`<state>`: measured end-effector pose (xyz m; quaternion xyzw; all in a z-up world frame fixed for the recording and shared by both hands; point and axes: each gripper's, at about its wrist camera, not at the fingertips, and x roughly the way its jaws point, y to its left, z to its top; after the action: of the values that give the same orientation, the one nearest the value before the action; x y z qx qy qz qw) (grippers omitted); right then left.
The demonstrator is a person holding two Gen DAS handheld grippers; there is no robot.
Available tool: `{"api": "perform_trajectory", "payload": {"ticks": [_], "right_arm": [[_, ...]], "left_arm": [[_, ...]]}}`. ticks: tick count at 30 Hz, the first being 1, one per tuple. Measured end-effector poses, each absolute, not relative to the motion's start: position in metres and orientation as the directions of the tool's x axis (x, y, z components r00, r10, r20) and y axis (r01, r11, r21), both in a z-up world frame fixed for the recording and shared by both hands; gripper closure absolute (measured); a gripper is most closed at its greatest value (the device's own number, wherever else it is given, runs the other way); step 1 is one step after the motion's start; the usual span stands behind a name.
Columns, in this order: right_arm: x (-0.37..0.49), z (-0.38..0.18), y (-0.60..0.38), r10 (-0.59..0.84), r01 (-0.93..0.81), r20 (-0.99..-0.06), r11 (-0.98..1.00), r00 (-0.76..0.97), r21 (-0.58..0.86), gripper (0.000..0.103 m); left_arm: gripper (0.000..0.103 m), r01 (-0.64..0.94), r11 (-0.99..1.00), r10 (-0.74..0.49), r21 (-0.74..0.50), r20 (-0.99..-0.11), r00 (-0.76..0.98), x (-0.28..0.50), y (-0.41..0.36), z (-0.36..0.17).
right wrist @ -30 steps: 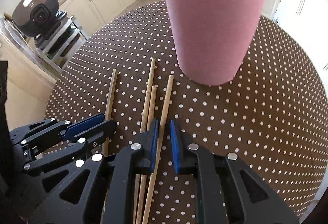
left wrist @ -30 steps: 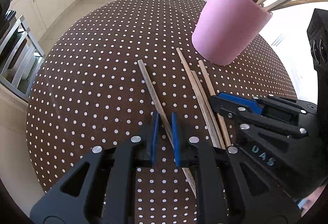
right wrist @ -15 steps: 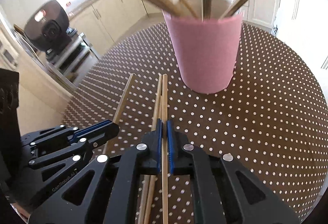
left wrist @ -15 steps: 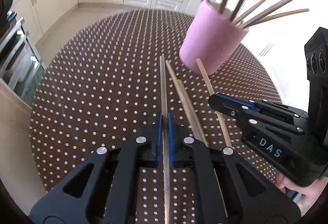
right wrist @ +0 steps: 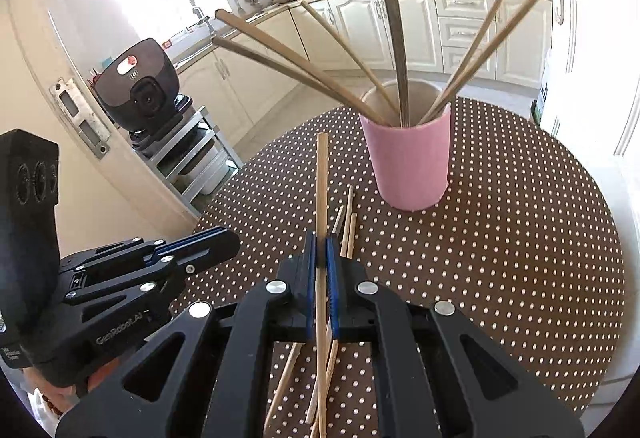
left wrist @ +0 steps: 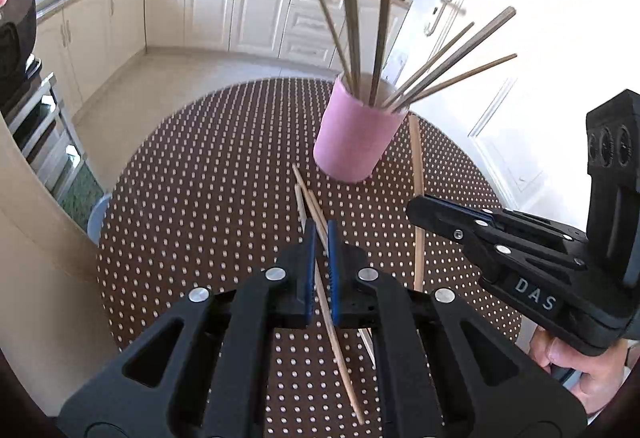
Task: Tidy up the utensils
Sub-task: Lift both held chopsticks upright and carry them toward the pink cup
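A pink cup (left wrist: 356, 135) (right wrist: 410, 161) with several wooden chopsticks in it stands on the brown dotted table (left wrist: 208, 173). My right gripper (right wrist: 321, 250) is shut on one chopstick (right wrist: 321, 177) and holds it lifted above the table, pointing toward the cup; it shows in the left wrist view too (left wrist: 418, 173). My left gripper (left wrist: 321, 238) is raised above the table with its jaws slightly apart and nothing gripped. Loose chopsticks (left wrist: 310, 201) (right wrist: 348, 222) lie on the table beneath both grippers.
The table (right wrist: 520, 238) is round, with its edge close on every side. A black appliance (right wrist: 138, 85) sits on a metal rack at the left. Kitchen cabinets (left wrist: 208, 9) line the far wall.
Both grippers have risen well above the table. The right one closed on a chopstick and lifted it. The left one's chopstick is no longer between its jaws, which have opened a little.
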<state>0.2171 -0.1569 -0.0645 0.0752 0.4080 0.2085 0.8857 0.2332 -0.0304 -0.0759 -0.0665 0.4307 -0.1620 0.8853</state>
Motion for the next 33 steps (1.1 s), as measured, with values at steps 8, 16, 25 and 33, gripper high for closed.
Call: {"api": "perform_trajectory", "payload": {"ticks": [8, 16, 25, 33], "right_arm": [[0.219, -0.082, -0.164, 0.428, -0.279, -0.722, 0.904, 0.543, 0.326, 0.099], [0.228, -0.097, -0.169, 0.436, -0.262, -0.734, 0.900, 0.521, 0.349, 0.099], [0.245, -0.110, -0.166, 0.452, -0.267, -0.748, 0.892, 0.487, 0.365, 0.099], [0.248, -0.109, -0.161, 0.458, -0.275, -0.746, 0.888, 0.483, 0.368, 0.099]], "left_arm": [[0.049, 0.203, 0.944, -0.328, -0.259, -0.796, 0.509, 0.248, -0.035, -0.105], [0.062, 0.183, 0.960, -0.274, -0.214, -0.855, 0.441, 0.274, -0.049, -0.135], [0.072, 0.173, 0.970, -0.229, -0.173, -0.890, 0.394, 0.302, -0.070, -0.164], [0.096, 0.161, 0.963, -0.263, -0.216, -0.880, 0.396, 0.320, -0.072, -0.175]]}}
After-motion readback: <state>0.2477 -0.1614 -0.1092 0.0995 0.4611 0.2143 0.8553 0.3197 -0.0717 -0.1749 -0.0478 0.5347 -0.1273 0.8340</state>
